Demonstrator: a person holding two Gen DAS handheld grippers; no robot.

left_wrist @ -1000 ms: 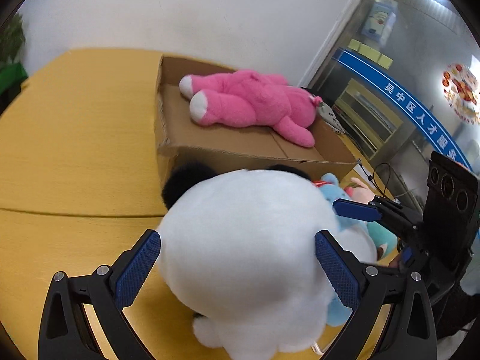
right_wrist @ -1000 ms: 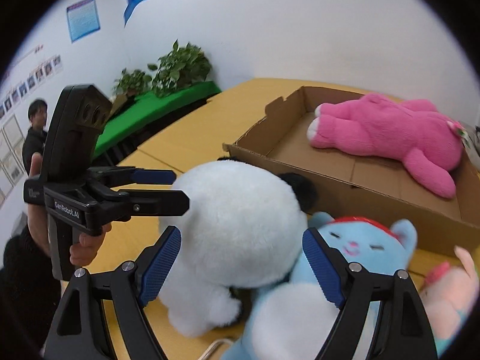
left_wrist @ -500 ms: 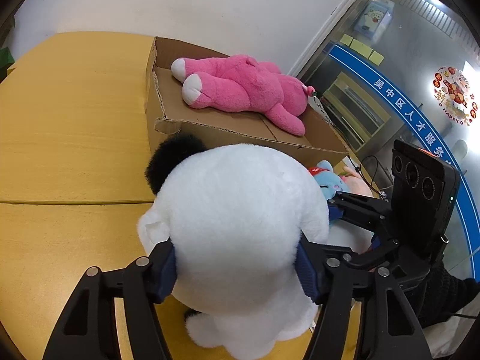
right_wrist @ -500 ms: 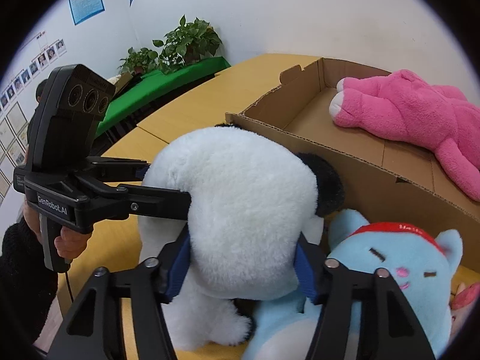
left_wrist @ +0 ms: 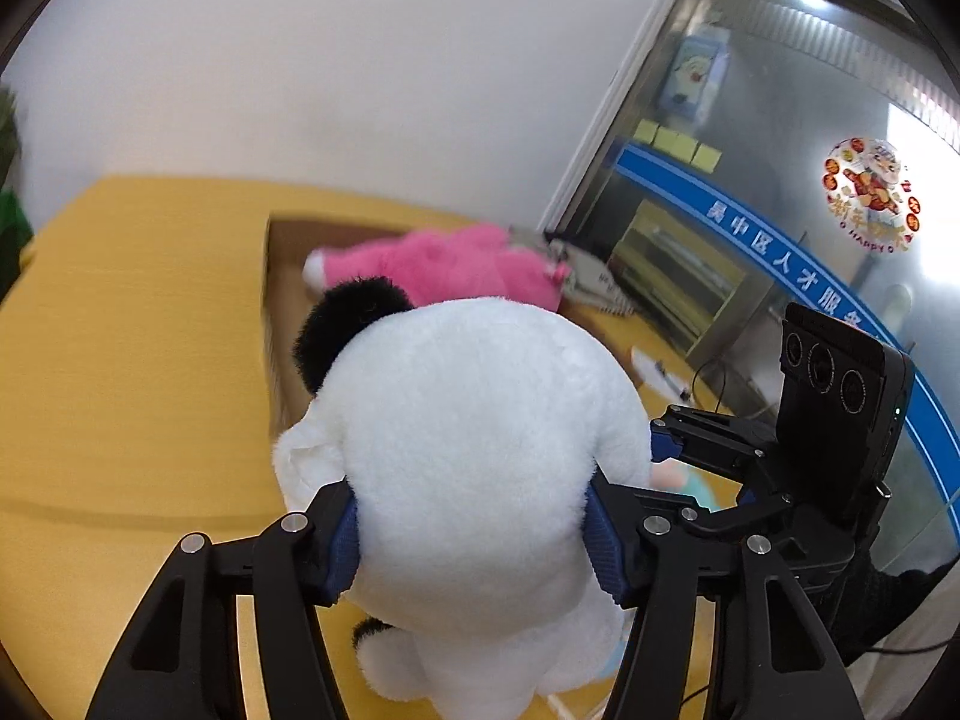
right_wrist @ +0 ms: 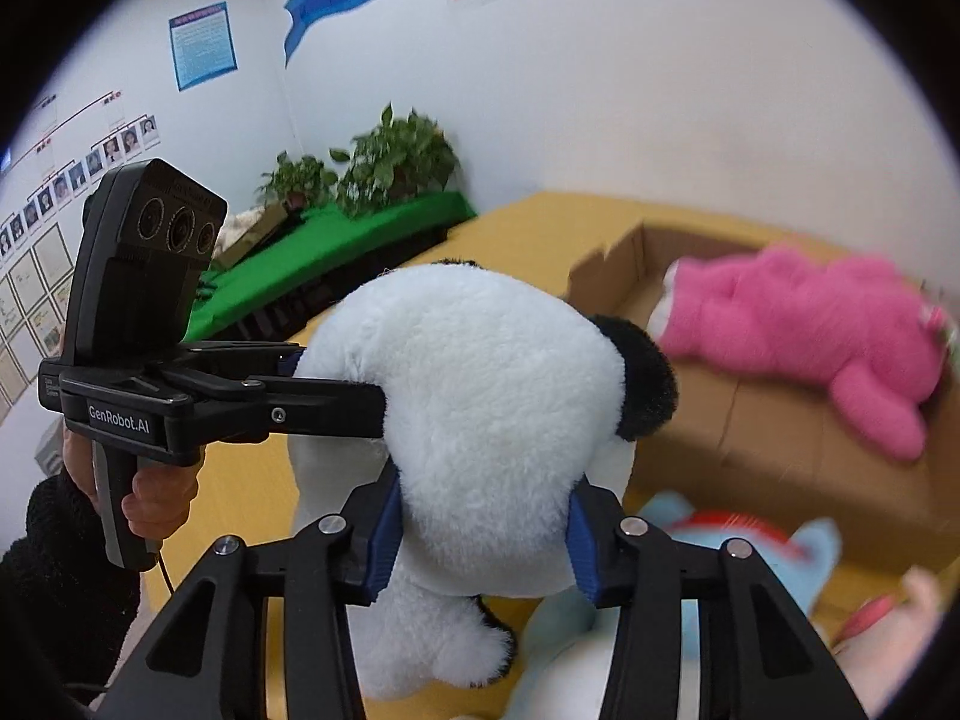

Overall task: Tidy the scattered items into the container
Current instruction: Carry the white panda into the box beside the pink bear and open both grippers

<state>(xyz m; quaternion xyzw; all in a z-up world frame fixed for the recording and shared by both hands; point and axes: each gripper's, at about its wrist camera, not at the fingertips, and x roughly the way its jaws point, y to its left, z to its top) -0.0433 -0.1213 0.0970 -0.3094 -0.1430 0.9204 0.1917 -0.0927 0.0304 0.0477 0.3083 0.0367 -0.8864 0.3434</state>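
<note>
A white plush panda (left_wrist: 480, 450) with black ears hangs above the yellow table (left_wrist: 120, 360), gripped from two sides. My left gripper (left_wrist: 474, 546) is shut on its round body, blue pads sunk into the fur. My right gripper (right_wrist: 483, 546) pinches the same panda (right_wrist: 492, 396), and its jaws are closing, pads pressing in. Behind stands the open cardboard box (right_wrist: 750, 438), its side wall (left_wrist: 273, 300) also in the left wrist view, with a pink plush bear (right_wrist: 828, 324) lying inside. A blue cat plush (right_wrist: 768, 546) lies on the table below the panda.
A pale pink plush (right_wrist: 888, 618) lies at the right beside the blue cat. Potted plants (right_wrist: 396, 162) on a green ledge (right_wrist: 336, 240) stand beyond the table's far left. Papers (left_wrist: 594, 288) lie behind the box, near a glass door.
Both grippers went from open around the panda to closed on it. They have lifted it off the table, so the box and the blue cat now sit lower in view.
</note>
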